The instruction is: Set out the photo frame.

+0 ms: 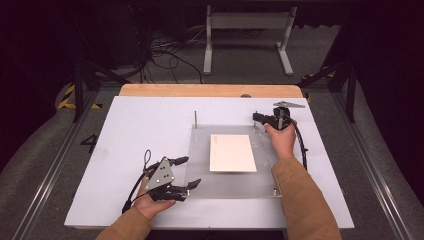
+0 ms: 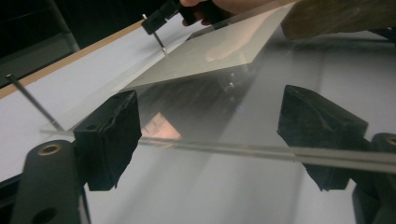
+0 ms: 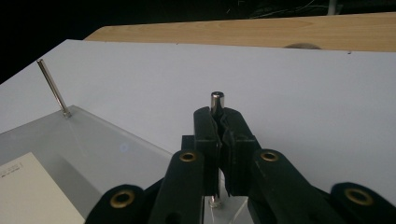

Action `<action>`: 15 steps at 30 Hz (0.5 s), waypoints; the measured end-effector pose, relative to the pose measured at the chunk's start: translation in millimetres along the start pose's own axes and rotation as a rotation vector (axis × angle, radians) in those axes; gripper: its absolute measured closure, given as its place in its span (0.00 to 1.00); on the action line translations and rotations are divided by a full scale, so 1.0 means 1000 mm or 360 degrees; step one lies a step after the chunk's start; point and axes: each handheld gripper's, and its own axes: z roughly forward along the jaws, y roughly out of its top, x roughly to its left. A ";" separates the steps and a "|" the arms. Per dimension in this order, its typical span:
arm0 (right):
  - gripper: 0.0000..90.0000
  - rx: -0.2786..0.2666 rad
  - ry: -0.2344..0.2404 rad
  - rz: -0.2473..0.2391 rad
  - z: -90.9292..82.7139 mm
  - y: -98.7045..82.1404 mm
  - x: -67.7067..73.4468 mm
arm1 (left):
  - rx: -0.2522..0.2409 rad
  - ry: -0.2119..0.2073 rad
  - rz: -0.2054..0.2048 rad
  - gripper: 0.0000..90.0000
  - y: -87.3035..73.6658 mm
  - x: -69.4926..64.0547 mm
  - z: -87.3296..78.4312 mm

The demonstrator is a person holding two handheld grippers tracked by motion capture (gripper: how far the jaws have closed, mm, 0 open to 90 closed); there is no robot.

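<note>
On white board (image 1: 140, 125): one clear sheet (image 1: 200, 180), two pins; left tool (image 1: 187, 172) apart, right tool (image 1: 256, 118) clamping far-right pin (image 3: 216, 100).

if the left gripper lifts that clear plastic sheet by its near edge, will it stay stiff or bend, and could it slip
The clear sheet looks rigid: its edge runs straight between the open left gripper jaws, so it probably stays flat. Its glossy surface could slip. The right gripper clamps a corner pin, so it may pivot rather than lift free.

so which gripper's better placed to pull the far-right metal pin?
Right. The right gripper is already shut on the far-right pin at the clear plate's far corner. The left gripper is open at the plate's near-left edge, well away.
</note>
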 end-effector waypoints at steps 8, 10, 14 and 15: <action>0.95 -0.0025 0.0016 0.0025 0.001 -0.002 -0.002 | -0.0139 -0.0057 0.0061 0.44 0.003 -0.002 0.008; 0.94 -0.0035 0.0022 0.0027 0.001 -0.003 -0.002 | -0.0132 -0.0037 0.0103 0.48 0.003 -0.004 0.008; 0.94 -0.0035 0.0032 0.0022 0.000 -0.003 -0.002 | -0.0115 -0.0021 0.0153 0.52 0.004 -0.005 0.008; 0.94 -0.0036 0.0032 0.0023 0.000 -0.003 -0.002 | -0.0118 -0.0019 0.0152 0.53 0.004 -0.005 0.008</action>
